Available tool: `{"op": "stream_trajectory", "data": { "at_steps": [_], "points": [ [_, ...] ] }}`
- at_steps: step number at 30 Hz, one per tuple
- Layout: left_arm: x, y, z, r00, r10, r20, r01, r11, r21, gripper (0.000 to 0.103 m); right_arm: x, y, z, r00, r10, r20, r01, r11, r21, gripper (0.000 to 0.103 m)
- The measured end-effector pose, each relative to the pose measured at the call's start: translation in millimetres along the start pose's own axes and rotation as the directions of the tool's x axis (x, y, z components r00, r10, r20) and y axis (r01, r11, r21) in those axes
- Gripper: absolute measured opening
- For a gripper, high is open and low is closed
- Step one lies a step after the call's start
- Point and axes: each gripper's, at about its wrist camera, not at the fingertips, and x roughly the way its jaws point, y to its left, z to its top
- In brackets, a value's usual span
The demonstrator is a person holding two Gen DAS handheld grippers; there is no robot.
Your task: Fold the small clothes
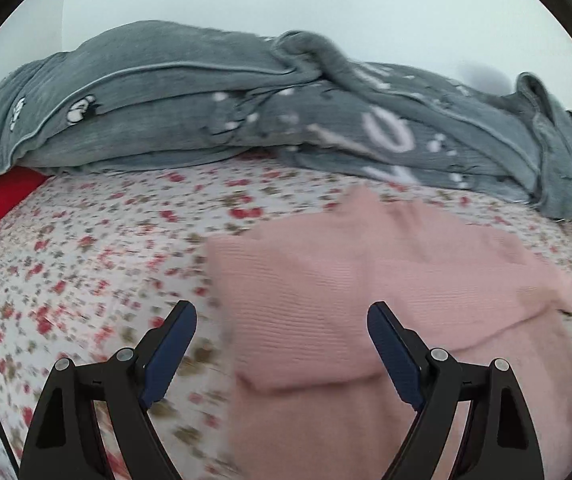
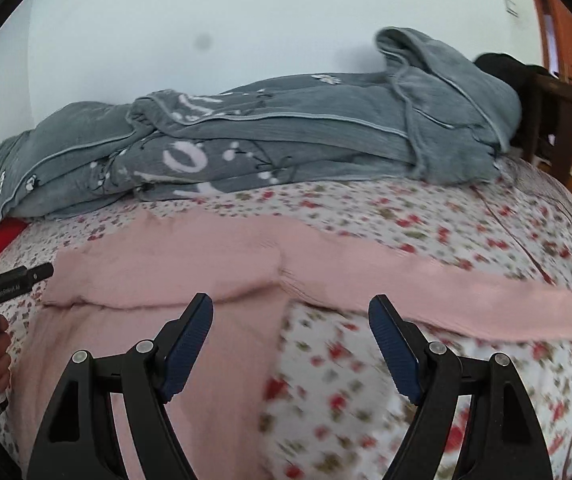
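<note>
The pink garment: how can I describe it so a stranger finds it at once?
Find the bed with the floral sheet; a crumpled grey blanket lies along the wall side. In front of it lies the pink garment, spread flat, one long sleeve stretched sideways. It is the only plain pink knit there.

Left tool [image 1: 282,316] spread wide, empty, above pink knit garment [image 1: 365,280] lying partly folded on floral bedsheet [image 1: 86,248]; grey blanket [image 1: 206,100] heaped behind.

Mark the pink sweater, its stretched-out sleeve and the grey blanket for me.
pink sweater [image 1: 325,280]: left wrist view, folded-over body panel.
stretched-out sleeve [image 2: 485,296]: right wrist view, middle of the sleeve.
grey blanket [image 2: 286,136]: right wrist view, front of the heap.
</note>
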Motion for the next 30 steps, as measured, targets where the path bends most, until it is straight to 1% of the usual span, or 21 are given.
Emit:
{"op": "stream_trajectory", "data": {
  "at_steps": [2,5,7,8,9,10,12,14,15,17,18,20,21,23,25,27,30],
  "points": [
    [11.4,10.2,2.3,1.0,0.013,-0.002,-0.013,1.0,0.007,0.087,11.6,8.1,8.7,1.0,0.002,-0.002,-0.002,1.0,-0.019,0.08],
    [33.0,25.4,9.1,1.0,-0.009,-0.009,0.009,1.0,0.016,0.087,35.7,10.8,21.2,0.999,0.016,-0.03,-0.016,1.0,-0.025,0.08],
    [46.1,31.3,13.1,0.998,-0.053,-0.02,0.054,0.998,0.015,0.087,54.2,8.3,26.9,0.998,0.025,-0.056,-0.026,1.0,-0.015,0.08],
    [52.5,33.6,15.1,0.996,-0.089,-0.032,0.089,0.996,0.005,0.087,67.0,6.5,29.4,0.997,0.032,-0.076,-0.032,0.999,-0.006,0.08],
    [59.9,38.3,16.4,0.988,-0.149,-0.048,0.148,0.989,-0.023,0.087,77.0,5.5,30.3,0.995,0.038,-0.09,-0.038,0.999,0.005,0.08],
    [65.4,43.4,16.6,0.98,-0.192,-0.056,0.189,0.981,-0.052,0.087,88.6,3.7,30.7,0.993,0.048,-0.107,-0.046,0.999,0.019,0.08],
    [76.6,53.5,12.7,0.966,-0.252,-0.067,0.242,0.962,-0.125,0.087,108.4,1.0,28.3,0.988,0.065,-0.14,-0.061,0.998,0.036,0.077],
    [81.8,59.4,8.9,0.955,-0.287,-0.077,0.272,0.948,-0.165,0.085,124.7,0.1,24.1,0.979,0.095,-0.18,-0.086,0.995,0.055,0.066],
    [81.3,63.7,7.8,0.948,-0.313,-0.059,0.297,0.936,-0.187,0.085,130.7,0.0,22.0,0.974,0.11,-0.196,-0.099,0.993,0.061,0.063],
    [79.3,68.8,7.1,0.941,-0.338,-0.026,0.326,0.921,-0.212,0.085,142.9,1.9,17.4,0.966,0.122,-0.228,-0.111,0.992,0.06,0.049],
    [78.9,71.2,6.7,0.942,-0.337,-0.018,0.324,0.919,-0.226,0.085,144.5,3.6,15.7,0.967,0.116,-0.227,-0.107,0.993,0.05,0.046],
    [78.5,74.1,7.1,0.94,-0.341,-0.005,0.33,0.914,-0.237,0.085,141.8,8.9,14.7,0.967,0.14,-0.211,-0.137,0.99,0.028,0.031],
    [78.5,73.9,7.2,0.941,-0.34,-0.002,0.329,0.914,-0.238,0.085,141.7,11.2,14.4,0.967,0.14,-0.211,-0.139,0.99,0.017,0.029],
    [79.8,74.3,8.8,0.942,-0.336,-0.003,0.326,0.916,-0.234,0.085,142.2,13.2,13.8,0.97,0.121,-0.212,-0.124,0.992,0.001,0.011],
    [78.3,73.9,8.5,0.945,-0.328,0.001,0.32,0.919,-0.231,0.085,138.7,9.1,14.6,0.97,0.15,-0.191,-0.149,0.989,0.02,0.004],
    [78.9,76.3,8.5,0.945,-0.327,-0.001,0.317,0.918,-0.238,0.085,128.0,0.5,17.1,0.968,0.212,-0.132,-0.206,0.977,0.055,0.004],
    [80.0,80.3,8.3,0.946,-0.323,0.004,0.313,0.914,-0.259,0.086,112.9,-2.1,20.0,0.973,0.225,-0.048,-0.222,0.973,0.061,0.004]
  ]
}}
